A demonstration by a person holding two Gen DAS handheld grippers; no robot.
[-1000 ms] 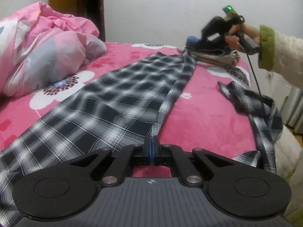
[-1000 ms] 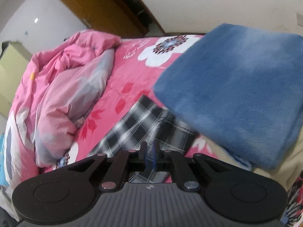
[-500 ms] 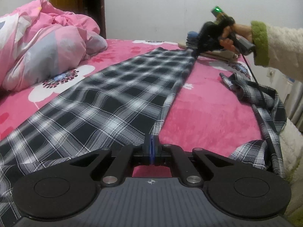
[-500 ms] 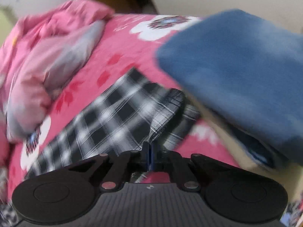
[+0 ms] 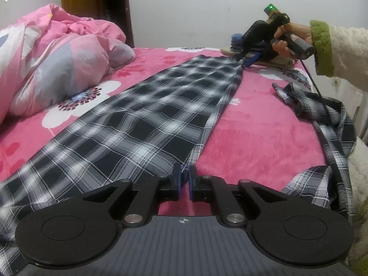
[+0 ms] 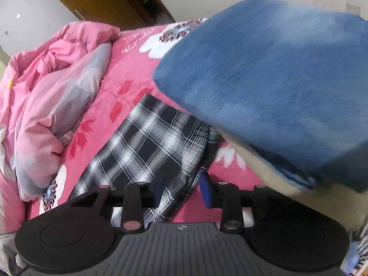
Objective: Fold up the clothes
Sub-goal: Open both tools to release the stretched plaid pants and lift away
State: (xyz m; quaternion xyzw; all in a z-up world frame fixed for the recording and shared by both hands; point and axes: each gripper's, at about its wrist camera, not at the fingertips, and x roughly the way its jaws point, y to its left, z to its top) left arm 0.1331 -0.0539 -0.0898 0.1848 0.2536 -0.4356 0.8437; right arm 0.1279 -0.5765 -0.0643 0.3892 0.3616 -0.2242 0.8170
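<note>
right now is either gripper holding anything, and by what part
Both grippers are opening. The left gripper has the near edge of the plaid cloth between its parting pads; the right gripper stands open around the far edge, gripping nothing.

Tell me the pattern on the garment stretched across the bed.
Black, grey and white plaid garment, clearest in the left wrist view.

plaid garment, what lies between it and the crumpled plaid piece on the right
In the left wrist view, only bare pink floral bedsheet lies between the flat plaid garment and the crumpled plaid piece.
</note>
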